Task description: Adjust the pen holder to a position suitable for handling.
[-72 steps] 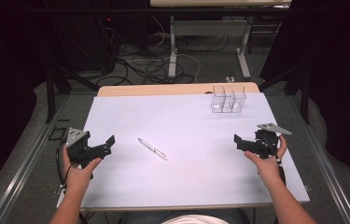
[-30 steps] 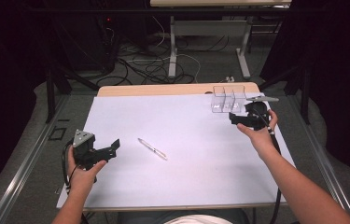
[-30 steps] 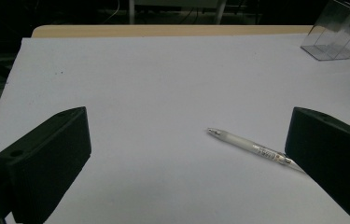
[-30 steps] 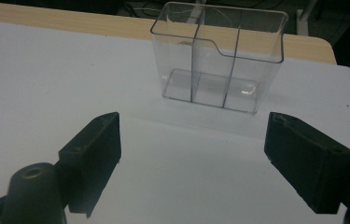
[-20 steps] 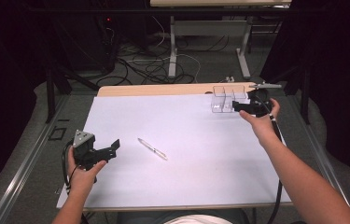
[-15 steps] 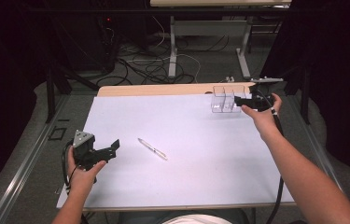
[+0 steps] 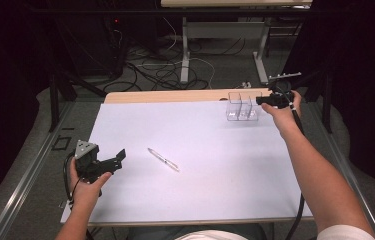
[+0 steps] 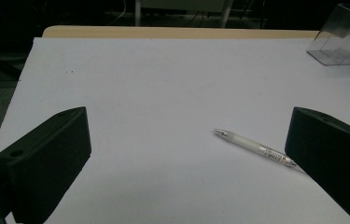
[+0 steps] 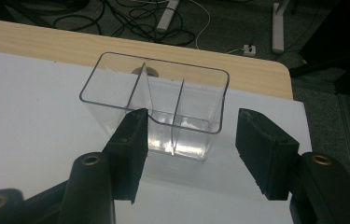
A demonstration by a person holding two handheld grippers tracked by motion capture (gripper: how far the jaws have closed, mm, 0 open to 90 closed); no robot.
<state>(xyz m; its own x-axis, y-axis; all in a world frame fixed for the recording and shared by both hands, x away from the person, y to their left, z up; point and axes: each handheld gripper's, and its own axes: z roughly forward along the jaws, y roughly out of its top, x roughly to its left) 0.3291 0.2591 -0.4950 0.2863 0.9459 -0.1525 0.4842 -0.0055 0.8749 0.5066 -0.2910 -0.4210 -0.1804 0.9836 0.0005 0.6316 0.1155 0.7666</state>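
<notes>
The right hand-held gripper [image 7: 261, 100] is held out at the far right of the tabletop [image 7: 200, 200], just beside the right end of a clear plastic organiser [image 7: 242, 106] with three compartments. In the right gripper view its jaws stand well apart and hold nothing: the left jaw sits in front of the organiser's [image 9: 156, 112] near wall, roughly level with the first divider, and the right jaw lies just past the organiser's right corner. Whether either jaw touches the plastic cannot be told. The organiser stands upright on the white sheet [image 7: 185, 130] that covers most of the tabletop, close to the far wooden edge [image 7: 175, 96].

The left hand-held gripper [image 7: 120, 155] is at the near left of the tabletop, gripped by the person's left hand [image 7: 86, 181], with its jaws wide open and empty (the left gripper view shows bare white sheet between them). A translucent pen [image 7: 163, 159] lies flat on the sheet just right of that gripper, angled from far left to near right; in the left gripper view the pen's [image 8: 255, 147] near end runs up to the right jaw. The pen and the organiser are well apart.
</notes>
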